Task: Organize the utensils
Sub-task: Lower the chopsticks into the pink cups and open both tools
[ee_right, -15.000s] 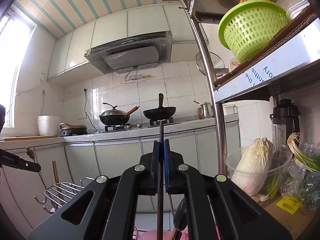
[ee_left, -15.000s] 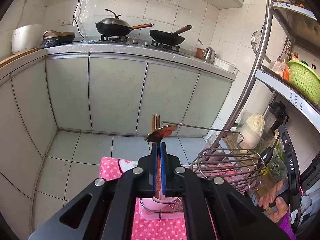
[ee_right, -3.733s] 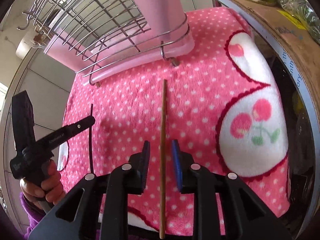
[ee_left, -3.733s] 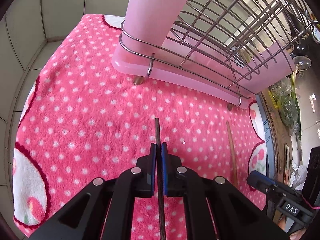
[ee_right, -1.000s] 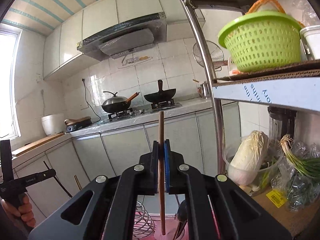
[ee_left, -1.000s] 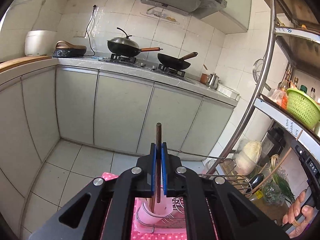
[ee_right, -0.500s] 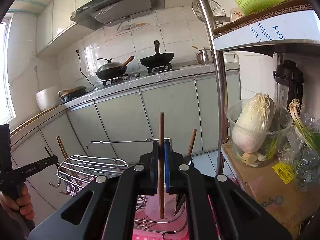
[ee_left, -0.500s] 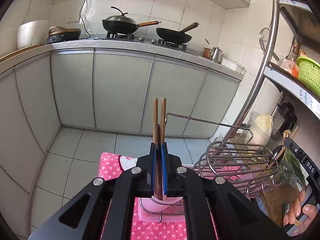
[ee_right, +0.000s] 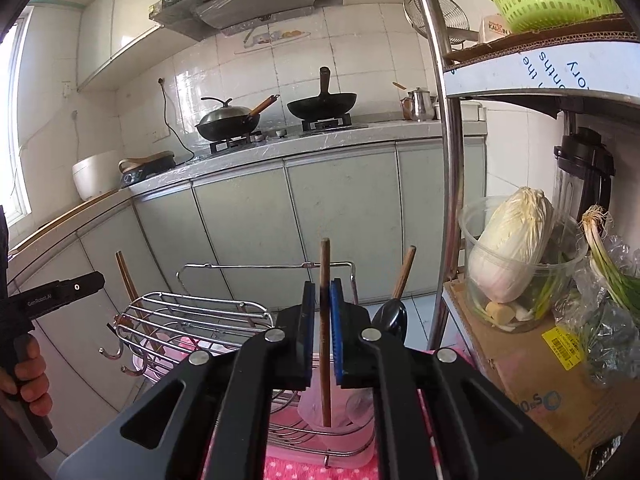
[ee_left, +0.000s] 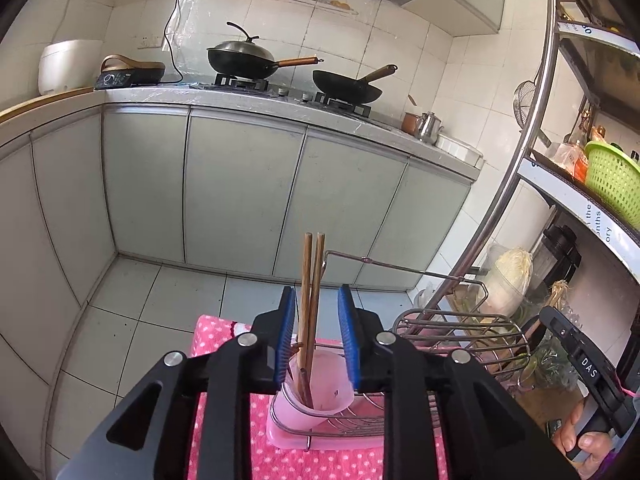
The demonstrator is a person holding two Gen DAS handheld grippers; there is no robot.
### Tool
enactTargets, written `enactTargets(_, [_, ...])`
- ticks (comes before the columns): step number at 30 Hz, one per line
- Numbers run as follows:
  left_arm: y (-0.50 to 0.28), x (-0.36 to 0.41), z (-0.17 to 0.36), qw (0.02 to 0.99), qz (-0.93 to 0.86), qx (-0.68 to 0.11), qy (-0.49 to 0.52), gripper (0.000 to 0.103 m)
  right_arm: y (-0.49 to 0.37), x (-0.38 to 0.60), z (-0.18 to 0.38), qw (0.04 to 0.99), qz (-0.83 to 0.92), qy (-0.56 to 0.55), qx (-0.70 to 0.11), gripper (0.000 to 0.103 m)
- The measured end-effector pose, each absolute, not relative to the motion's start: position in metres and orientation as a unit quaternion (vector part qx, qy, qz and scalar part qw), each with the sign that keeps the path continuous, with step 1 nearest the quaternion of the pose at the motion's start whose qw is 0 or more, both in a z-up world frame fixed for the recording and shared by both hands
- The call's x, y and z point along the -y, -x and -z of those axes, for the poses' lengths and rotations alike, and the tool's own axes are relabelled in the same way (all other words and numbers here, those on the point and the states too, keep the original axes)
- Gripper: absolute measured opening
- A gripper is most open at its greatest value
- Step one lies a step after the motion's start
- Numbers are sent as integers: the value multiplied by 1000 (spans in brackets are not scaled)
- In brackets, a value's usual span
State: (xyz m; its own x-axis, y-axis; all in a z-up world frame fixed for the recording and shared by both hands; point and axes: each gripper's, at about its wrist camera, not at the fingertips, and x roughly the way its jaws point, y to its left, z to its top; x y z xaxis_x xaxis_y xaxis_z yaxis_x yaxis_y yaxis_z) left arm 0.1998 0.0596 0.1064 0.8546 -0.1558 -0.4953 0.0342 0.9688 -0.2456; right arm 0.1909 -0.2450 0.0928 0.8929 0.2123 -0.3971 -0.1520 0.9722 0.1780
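Drop-off step: left gripper (ee_left: 316,334) jaws are opening, clear of the chopsticks (ee_left: 311,280), which stand in the pink cup (ee_left: 320,396) at the end of the wire rack (ee_left: 460,320). Right gripper (ee_right: 320,332) jaws are also opening, one chopstick (ee_right: 325,320) between them with its tip down in the other pink cup (ee_right: 344,408); I can't tell whether the pads have let go. Next, I'd say: finish opening, then lift both straight up without snagging the sticks.
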Motion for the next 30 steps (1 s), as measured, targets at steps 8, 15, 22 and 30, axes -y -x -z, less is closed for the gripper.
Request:
enactTargets(8, [-176,-57,-125,962,60,-243,112,44,-172,243,-109,973,-103,-71,-195,40])
enactTargets(15, [-137,-53,-139,967,74,-213,117,63,-139,238,-120,972,-124,-84,-180,54])
enactTargets(22, [-97,-43,-138,968,84,-203,120,72,-95,233,-106,975,-108,-109,-162,70])
enactTargets(30, [-61,-27,-115,968,68,-214,110,72,-59,228,-80,970,-103,-107,-192,72])
